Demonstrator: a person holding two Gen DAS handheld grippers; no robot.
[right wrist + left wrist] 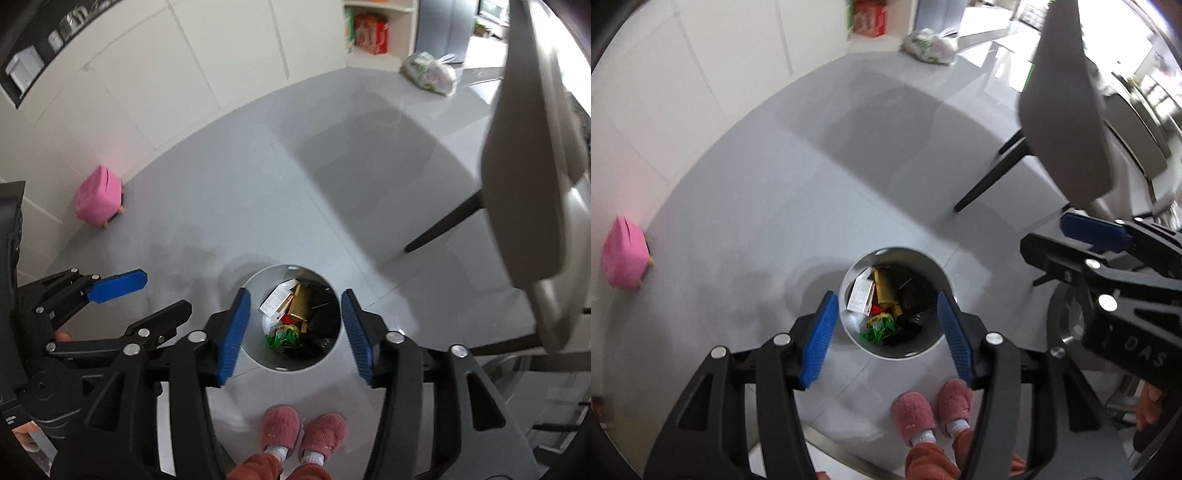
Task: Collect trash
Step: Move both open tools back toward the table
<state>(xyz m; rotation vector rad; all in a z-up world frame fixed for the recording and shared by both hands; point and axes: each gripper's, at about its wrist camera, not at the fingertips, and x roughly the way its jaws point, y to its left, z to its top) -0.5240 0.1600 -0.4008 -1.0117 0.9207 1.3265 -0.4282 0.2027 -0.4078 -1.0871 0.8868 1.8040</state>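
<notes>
Both sets of jaws are spread apart with nothing between the blue pads. The left gripper (pixel 886 332) and the right gripper (pixel 295 332) each hang pointing steeply down, right above the bin (pixel 846 295) on the floor (pixel 775 184). The two sit close side by side (each one pokes into the edge of the other's view).

The bin is a round grey thing standing upright and open-topped. Inside is the trash (pixel 886 306): a white paper slip, some gold packaging, a red bit, a crumpled green wrapper and something dark I can't make out. So that lot is already in the bin, not in anyone's grip.

Just this side of the bin are the person's feet in fuzzy pink slippers (pixel 303 432), near it but not touching. Further out there's a pink stool (pixel 99 197) by the wall, a chair (pixel 535 177) off to the right, and a full plastic bag (pixel 430 74) on the floor well away at the far end.

My read: this is the drop-off step with both hands empty. Next move would be finding whatever else counts as trash. The bag looks like a candidate, though I can't say for sure. That means swinging away from the bin and getting low enough to pinch it.
</notes>
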